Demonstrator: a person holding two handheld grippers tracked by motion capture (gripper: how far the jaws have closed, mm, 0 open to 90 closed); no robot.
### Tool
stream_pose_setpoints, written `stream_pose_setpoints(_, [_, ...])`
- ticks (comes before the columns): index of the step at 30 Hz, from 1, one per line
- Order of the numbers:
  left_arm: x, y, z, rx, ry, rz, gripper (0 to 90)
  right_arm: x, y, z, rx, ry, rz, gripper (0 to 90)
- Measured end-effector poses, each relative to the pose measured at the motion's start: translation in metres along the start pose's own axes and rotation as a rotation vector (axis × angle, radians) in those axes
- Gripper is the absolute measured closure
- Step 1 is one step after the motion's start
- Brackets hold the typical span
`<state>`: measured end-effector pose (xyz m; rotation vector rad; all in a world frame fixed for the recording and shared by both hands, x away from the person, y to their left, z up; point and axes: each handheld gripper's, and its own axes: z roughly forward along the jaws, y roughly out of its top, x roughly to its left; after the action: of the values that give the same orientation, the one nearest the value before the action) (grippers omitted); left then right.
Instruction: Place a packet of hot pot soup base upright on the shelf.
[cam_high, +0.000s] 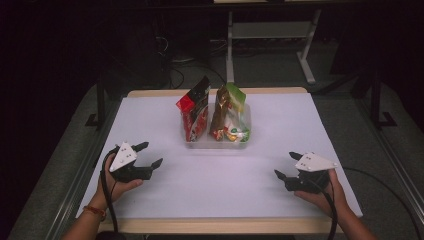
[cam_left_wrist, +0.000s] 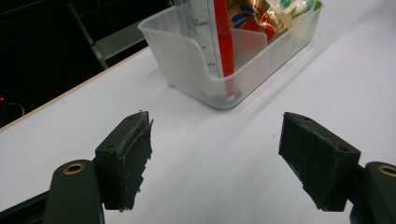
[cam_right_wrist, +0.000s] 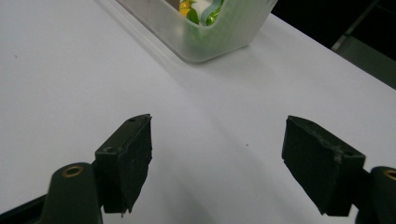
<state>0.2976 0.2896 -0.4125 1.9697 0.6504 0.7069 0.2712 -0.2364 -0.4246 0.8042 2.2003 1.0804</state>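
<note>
A clear plastic bin (cam_high: 217, 141) stands on the white table, a little beyond its middle. It holds upright snack bags: a red and black one (cam_high: 196, 112) on the left, a brown and green one (cam_high: 227, 112) on the right. My left gripper (cam_high: 151, 154) rests at the near left, open, with nothing between its jaws. In the left gripper view that gripper (cam_left_wrist: 217, 158) faces the bin (cam_left_wrist: 187, 60) with bare table between. My right gripper (cam_high: 286, 165) is held at the near right, open and empty. In the right gripper view this gripper (cam_right_wrist: 217, 158) points toward the bin's corner (cam_right_wrist: 205, 44).
The white table top (cam_high: 220, 180) has a wooden edge at front and back. Beyond the far edge, white desk legs (cam_high: 305, 60) and cables lie on a dark floor. Black stands flank the table on both sides.
</note>
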Motion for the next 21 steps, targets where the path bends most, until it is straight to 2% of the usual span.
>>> stream_pose_setpoints(7, [0.003,-0.013,-0.015,0.006,0.016,-0.024,24.9,-0.003,-0.006,-0.01,-0.022,-0.01,0.006,23.7])
stream_pose_setpoints(14, [0.01,-0.026,-0.029,0.005,0.04,-0.052,24.5,-0.006,-0.017,-0.021,-0.044,-0.018,0.04,23.5])
stream_pose_setpoints(18, [0.013,-0.034,-0.035,0.005,0.053,-0.067,24.5,-0.008,-0.023,-0.027,-0.048,-0.053,0.062,22.7])
stream_pose_setpoints(21, [0.015,-0.039,-0.039,0.011,0.053,-0.071,24.5,-0.01,-0.028,-0.033,-0.071,-0.051,0.078,22.5])
